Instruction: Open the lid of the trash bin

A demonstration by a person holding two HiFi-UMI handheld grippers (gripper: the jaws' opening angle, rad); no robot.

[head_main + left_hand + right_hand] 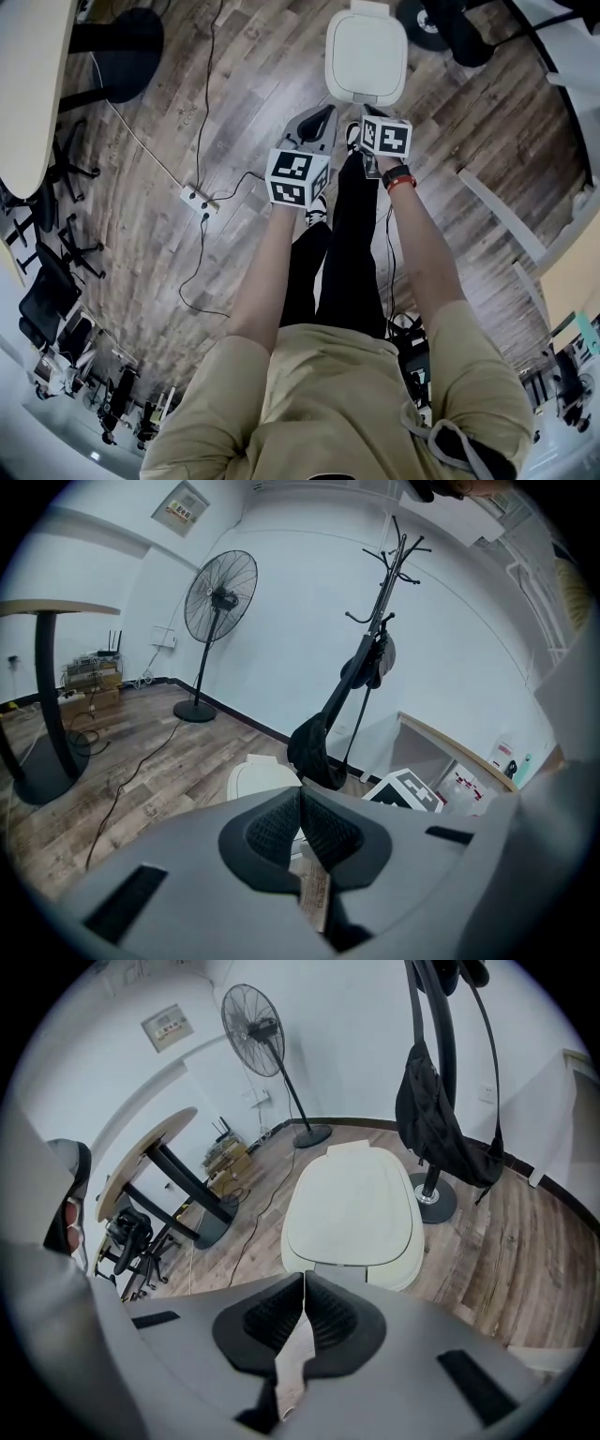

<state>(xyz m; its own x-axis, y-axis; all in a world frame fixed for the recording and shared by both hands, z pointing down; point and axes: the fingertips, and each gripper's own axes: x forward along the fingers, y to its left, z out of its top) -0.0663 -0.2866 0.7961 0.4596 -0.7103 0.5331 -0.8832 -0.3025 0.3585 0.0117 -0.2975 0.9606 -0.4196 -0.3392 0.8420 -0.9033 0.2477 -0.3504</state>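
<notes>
A cream-white trash bin (367,52) stands on the wooden floor with its lid (354,1206) down flat. Both grippers hang in the air just in front of it, side by side. My left gripper (319,127) is shut with nothing between its pads; in the left gripper view the bin (261,778) peeks out past the closed jaws. My right gripper (372,114) is shut and empty too, and its jaws (305,1283) point at the near edge of the lid, a short way from it.
A coat stand with a black bag (443,1129) rises just behind the bin. A floor fan (217,621) stands by the wall. A power strip (198,199) with cables lies on the floor at the left. A round table (33,75) and office chairs fill the left side.
</notes>
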